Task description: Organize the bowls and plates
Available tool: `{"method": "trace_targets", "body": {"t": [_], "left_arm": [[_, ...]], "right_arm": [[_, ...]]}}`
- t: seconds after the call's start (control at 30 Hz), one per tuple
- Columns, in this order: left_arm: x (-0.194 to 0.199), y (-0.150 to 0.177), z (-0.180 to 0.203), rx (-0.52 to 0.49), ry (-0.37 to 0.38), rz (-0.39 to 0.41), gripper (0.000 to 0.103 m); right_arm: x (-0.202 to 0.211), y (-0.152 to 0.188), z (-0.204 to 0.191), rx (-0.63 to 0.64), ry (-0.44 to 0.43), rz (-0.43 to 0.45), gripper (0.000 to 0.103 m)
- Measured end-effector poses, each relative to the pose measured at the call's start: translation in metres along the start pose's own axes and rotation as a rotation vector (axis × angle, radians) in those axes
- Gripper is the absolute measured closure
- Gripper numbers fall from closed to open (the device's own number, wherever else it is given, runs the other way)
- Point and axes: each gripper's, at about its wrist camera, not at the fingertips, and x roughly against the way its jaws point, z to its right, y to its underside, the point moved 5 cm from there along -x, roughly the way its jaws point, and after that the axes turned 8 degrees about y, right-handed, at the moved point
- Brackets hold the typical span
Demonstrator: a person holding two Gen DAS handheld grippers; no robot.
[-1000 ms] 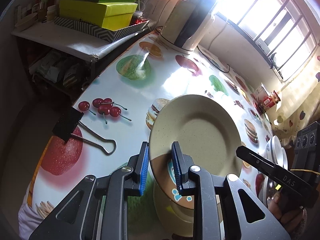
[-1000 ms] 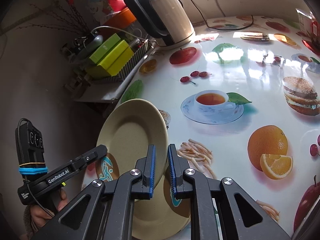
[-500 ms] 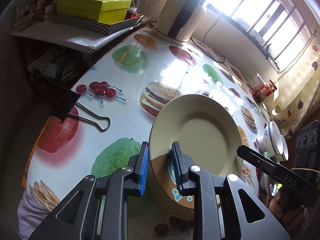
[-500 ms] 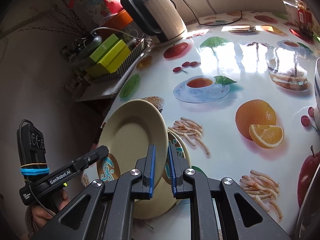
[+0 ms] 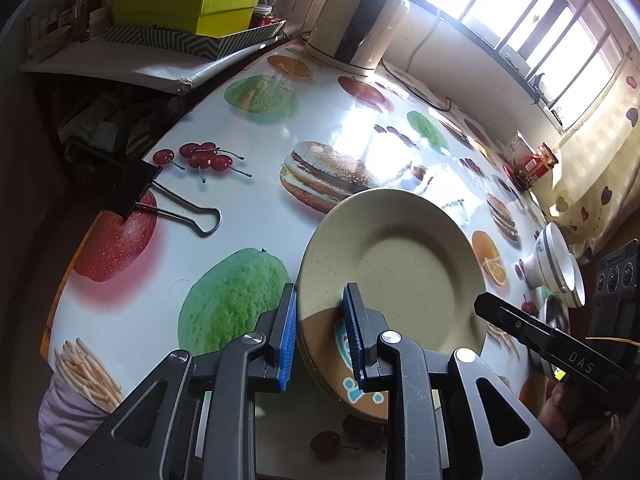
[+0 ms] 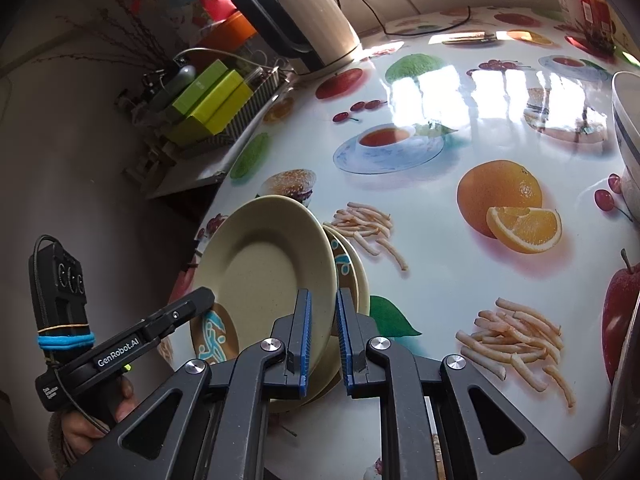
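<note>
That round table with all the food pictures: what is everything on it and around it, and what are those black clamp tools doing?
Plates: a beige stack, top one plain, patterned brown ones beneath, held tilted at the table's near edge.
Table: one, glossy white cloth printed with fruit, burgers and fries.
Binder clip: one, black with wire handles, on the table's left edge.
Kettle: one, cream and black, far side of the table.
Boxes: yellow-green, stacked on a striped tray on the side shelf.
Bowls: white with dark rings, number unclear, right side of the table.
Red jar: one, far right by the window.
Left gripper: black, blue pads, clamped on the stack's rim.
Right gripper: black, blue pads, clamped on the plates' opposite rim.
</note>
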Motion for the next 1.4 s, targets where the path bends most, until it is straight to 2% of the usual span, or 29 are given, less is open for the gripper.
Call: {"method": "trace_targets", "body": {"t": [0.5,1.1,1.27,1.4], "left_arm": [[-0.0014,0.0020,0.0008,-0.015,-0.030,-0.007,0.079],[-0.0013,0.0025,-0.0005,-0.004,-0.022,-0.003,0.079],[-0.0008,0.0022,-0.0012,0.008,0.004,-0.001,0.076],[-0.0039,0.0032,-0.0018,0.020,0.021,-0.009,0.058]], "right_arm": [[0.0000,0.0060,0.0003,0.019,0.026,0.006,0.089],[-0.0005,0.0056,0.0021,0.011,0.019,0.010,0.088],[-0.0008,0.0063,0.0035,0.005,0.017,0.010,0.078],[-0.0017,0.0060,0.0034,0.001,0.017,0.016,0.063]]}}
